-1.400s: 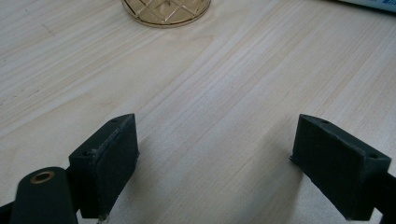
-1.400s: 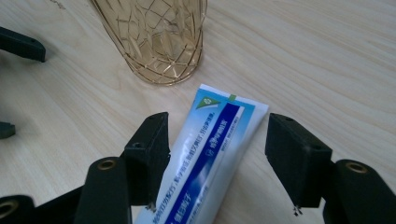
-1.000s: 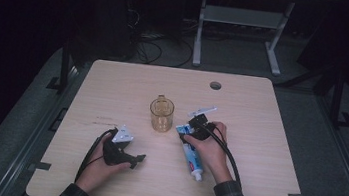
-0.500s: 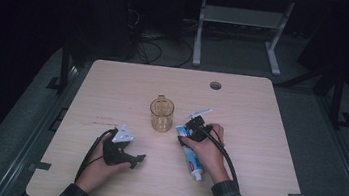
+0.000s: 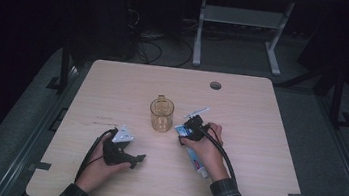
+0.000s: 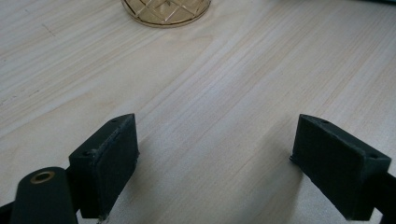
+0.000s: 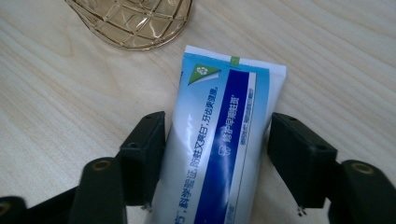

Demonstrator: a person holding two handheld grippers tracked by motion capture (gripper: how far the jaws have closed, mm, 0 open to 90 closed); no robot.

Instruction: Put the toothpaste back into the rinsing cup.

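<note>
high view: left gripper (image 5: 139, 158) on table (image 5: 266, 154), near edge; right gripper (image 5: 190, 126) over toothpaste tube (image 5: 197, 161), amber glass (image 5: 161, 113) just beside.
left gripper view: jaws wide, bare wood between, glass base (image 6: 166, 10) ahead.
right gripper view: jaws flank tube (image 7: 219, 140) lying flat; contact unclear.

pale wood-grain tabletop (image 6: 224, 93) – smooth, matt; amber faceted glass cup (image 7: 133, 21) at upper left – glossy; blue-and-white plastic tube (image 7: 219, 135) – shiny; black matt jaws.
</note>
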